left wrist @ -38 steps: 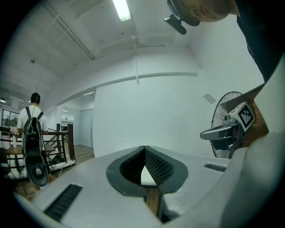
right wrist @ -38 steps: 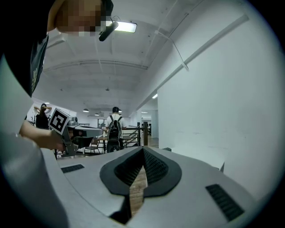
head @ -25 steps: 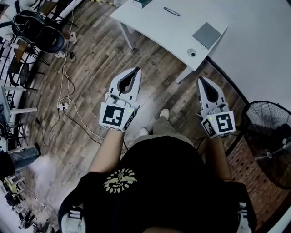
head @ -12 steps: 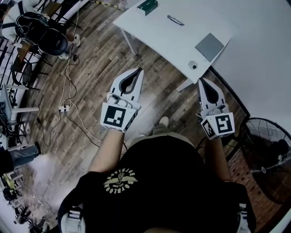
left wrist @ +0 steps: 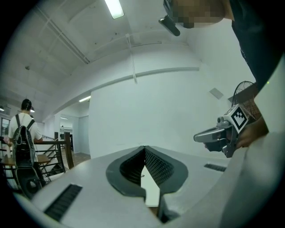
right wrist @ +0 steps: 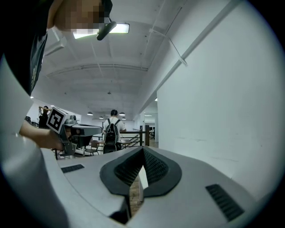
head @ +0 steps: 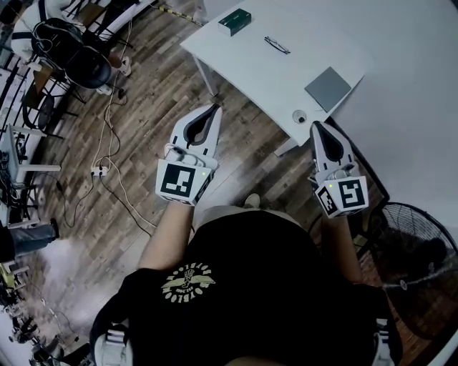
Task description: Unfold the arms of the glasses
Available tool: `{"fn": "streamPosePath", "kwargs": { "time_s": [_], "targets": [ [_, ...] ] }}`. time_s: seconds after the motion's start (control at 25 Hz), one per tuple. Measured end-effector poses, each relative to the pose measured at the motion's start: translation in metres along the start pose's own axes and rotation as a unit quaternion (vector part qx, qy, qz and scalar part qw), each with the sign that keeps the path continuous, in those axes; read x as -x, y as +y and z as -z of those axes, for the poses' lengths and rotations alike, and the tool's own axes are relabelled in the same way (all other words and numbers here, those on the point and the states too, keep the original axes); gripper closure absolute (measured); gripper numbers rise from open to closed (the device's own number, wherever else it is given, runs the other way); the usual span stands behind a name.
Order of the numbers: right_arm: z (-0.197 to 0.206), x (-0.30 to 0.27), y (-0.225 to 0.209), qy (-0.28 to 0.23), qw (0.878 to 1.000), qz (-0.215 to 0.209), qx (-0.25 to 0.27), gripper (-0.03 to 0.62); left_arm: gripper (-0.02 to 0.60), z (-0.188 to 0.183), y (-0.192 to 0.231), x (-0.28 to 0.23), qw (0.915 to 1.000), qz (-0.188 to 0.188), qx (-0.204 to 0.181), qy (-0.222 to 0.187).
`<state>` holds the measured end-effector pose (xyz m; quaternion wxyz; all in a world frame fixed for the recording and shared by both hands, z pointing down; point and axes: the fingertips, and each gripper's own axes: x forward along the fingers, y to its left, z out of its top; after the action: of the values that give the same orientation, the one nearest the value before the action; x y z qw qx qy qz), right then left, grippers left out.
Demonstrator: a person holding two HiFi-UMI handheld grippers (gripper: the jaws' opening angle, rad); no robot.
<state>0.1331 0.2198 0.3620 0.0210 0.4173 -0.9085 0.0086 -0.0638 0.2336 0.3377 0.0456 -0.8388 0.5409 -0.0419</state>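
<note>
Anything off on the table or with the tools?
Nothing stands out. Glasses, green box, grey pad and a small round thing lie apart on the white table, none spilled or tipped. The left tool and right tool are shut and empty.

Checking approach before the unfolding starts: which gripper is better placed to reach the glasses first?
Left, marginally. Both grippers are shut, empty and short of the table. From the left gripper the line to the glasses crosses bare tabletop; the right gripper would pass close by the grey pad.
</note>
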Motion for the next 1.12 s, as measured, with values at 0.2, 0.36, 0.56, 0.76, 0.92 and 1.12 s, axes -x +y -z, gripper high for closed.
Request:
{"fn": "streamPosePath", "kwargs": {
  "time_s": [0.2, 0.36, 0.56, 0.76, 0.92, 1.12],
  "targets": [
    [0.004, 0.003, -0.011, -0.001, 1.000, 0.001, -0.011, 0.594, 0.575, 0.004, -0.009, -0.001, 0.9999, -0.005, -0.006, 0.011],
    [0.006, 0.008, -0.011, -0.005, 1.000, -0.004, -0.015, 0.594, 0.575, 0.001, -0.014, 0.002, 0.9998, -0.011, -0.009, 0.011],
    [0.012, 0.009, -0.010, -0.002, 1.000, -0.006, -0.019, 0.594, 0.575, 0.009, -0.019, 0.002, 0.9998, -0.007, -0.010, 0.018],
    [0.013, 0.007, -0.008, -0.006, 1.000, -0.002, -0.018, 0.594, 0.574, 0.015, -0.014, 0.001, 0.9997, -0.003, -0.007, 0.024],
    [0.011, 0.000, -0.007, -0.007, 1.000, -0.002, -0.019, 0.594, 0.574, 0.009, -0.007, -0.004, 0.9997, 0.000, -0.014, 0.018],
    [0.007, -0.018, 0.000, -0.003, 1.000, -0.007, -0.020, 0.594, 0.575, 0.006, 0.008, -0.008, 0.9997, 0.000, -0.015, 0.019]
  ]
}}
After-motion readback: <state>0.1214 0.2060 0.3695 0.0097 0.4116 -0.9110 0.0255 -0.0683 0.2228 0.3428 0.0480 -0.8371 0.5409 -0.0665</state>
